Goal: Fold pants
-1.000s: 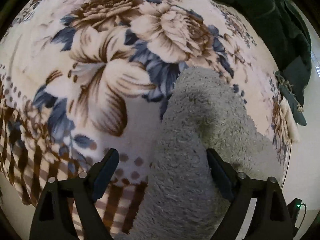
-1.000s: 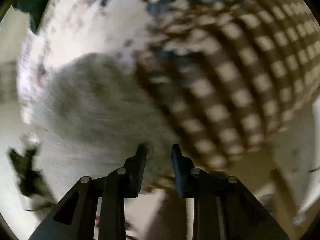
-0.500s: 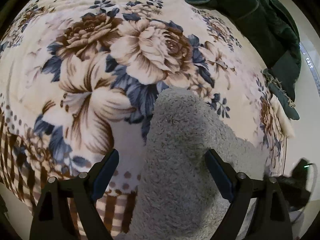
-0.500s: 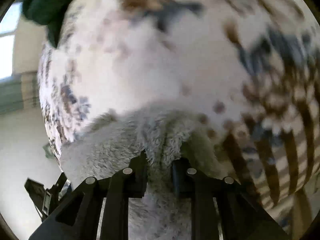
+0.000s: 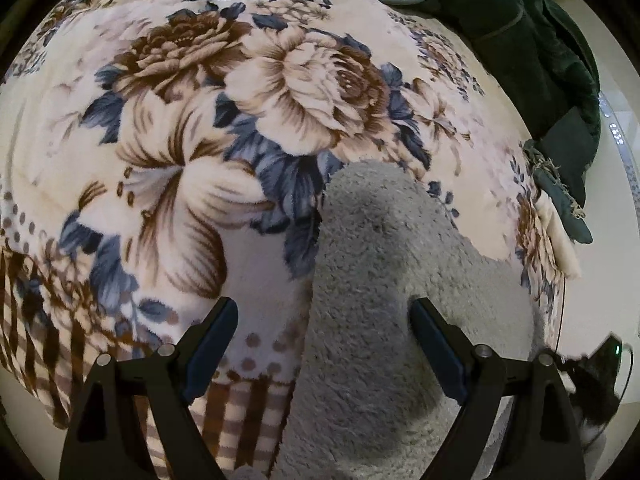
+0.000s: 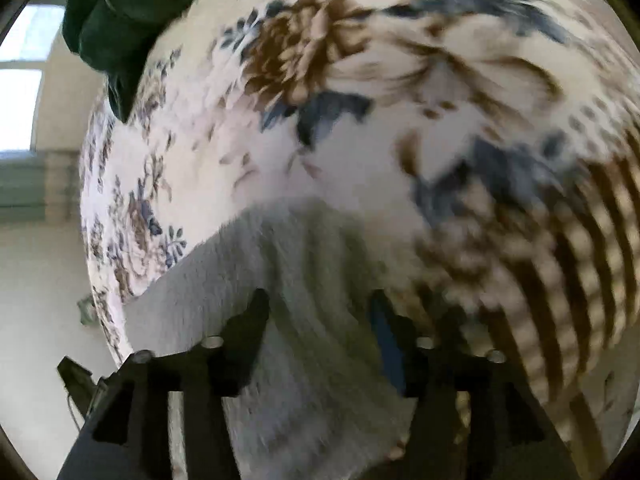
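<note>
Green garment (image 5: 532, 36) lies beyond grey pants (image 5: 384, 300).

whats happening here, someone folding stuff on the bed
A person with a gripper in each hand is folding fuzzy grey pants on a floral blanket. The right gripper has just been opening, its fingers now apart either side of the pants and no longer pinching them. The left gripper hangs wide open over the pants' edge, gripping nothing. A dark green garment lies heaped at the blanket's far side.
</note>
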